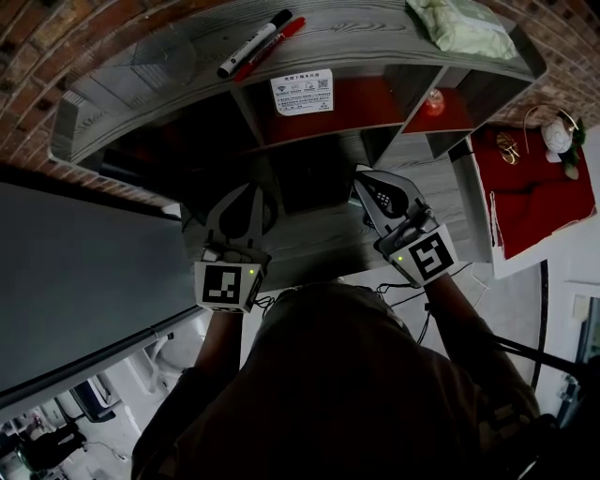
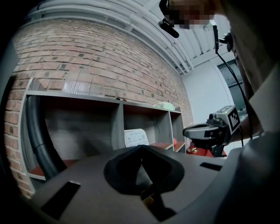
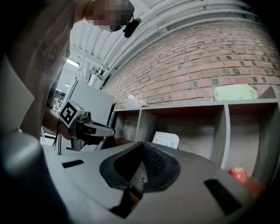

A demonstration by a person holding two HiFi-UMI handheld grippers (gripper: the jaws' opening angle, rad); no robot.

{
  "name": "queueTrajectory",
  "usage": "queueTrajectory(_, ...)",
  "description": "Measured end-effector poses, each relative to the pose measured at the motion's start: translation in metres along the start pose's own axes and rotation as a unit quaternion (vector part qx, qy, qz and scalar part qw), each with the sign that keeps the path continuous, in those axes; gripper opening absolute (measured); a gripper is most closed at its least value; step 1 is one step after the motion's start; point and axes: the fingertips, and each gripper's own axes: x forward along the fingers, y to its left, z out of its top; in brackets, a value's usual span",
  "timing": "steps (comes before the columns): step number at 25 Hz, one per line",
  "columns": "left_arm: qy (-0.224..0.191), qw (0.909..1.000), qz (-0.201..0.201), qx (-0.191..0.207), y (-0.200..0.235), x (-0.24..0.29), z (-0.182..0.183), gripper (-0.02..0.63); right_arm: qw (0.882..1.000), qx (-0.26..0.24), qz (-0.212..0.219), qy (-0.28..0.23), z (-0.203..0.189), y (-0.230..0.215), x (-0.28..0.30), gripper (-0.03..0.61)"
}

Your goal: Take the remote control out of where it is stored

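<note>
**Both claws clenched before the shelf, remote not made out**

The left claw [image 1: 251,193] was clenched. Its jaws met at the tips with nothing between them, and it was held level in front of a grey wooden cubby shelf [image 1: 375,37] that stood against a red brick wall [image 1: 37,28]. The right claw [image 1: 366,180] hung close on its right, also clenched. Its own view showed the dotted pads pressed together with nothing caught between them.

I could not pick out the remote control in any view. The compartment straight ahead of the two claws was too dark to see into.

Beyond the claws, a white card with a QR code [image 1: 302,92] leaned in a compartment with a red floor. One compartment over, to the right claw's right, sat a small round red fruit [image 1: 433,101].

On the shelf top, above and ahead of the left claw, a black marker pen [image 1: 253,42] and a red marker pen [image 1: 278,41] lay side by side. A pale green soft packet [image 1: 459,26] rested on the same top, above and to the right of the right claw. Well off to that claw's right lay a red cloth [image 1: 534,202].
</note>
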Motion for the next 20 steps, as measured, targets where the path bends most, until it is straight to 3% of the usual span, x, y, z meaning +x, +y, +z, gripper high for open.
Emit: queueTrajectory(20, 0.011, 0.9998, -0.016, 0.005, -0.0015, 0.0006, -0.0048, 0.011, 1.000, -0.012, -0.018, 0.007, -0.0019, -0.0012, -0.0028, 0.012)
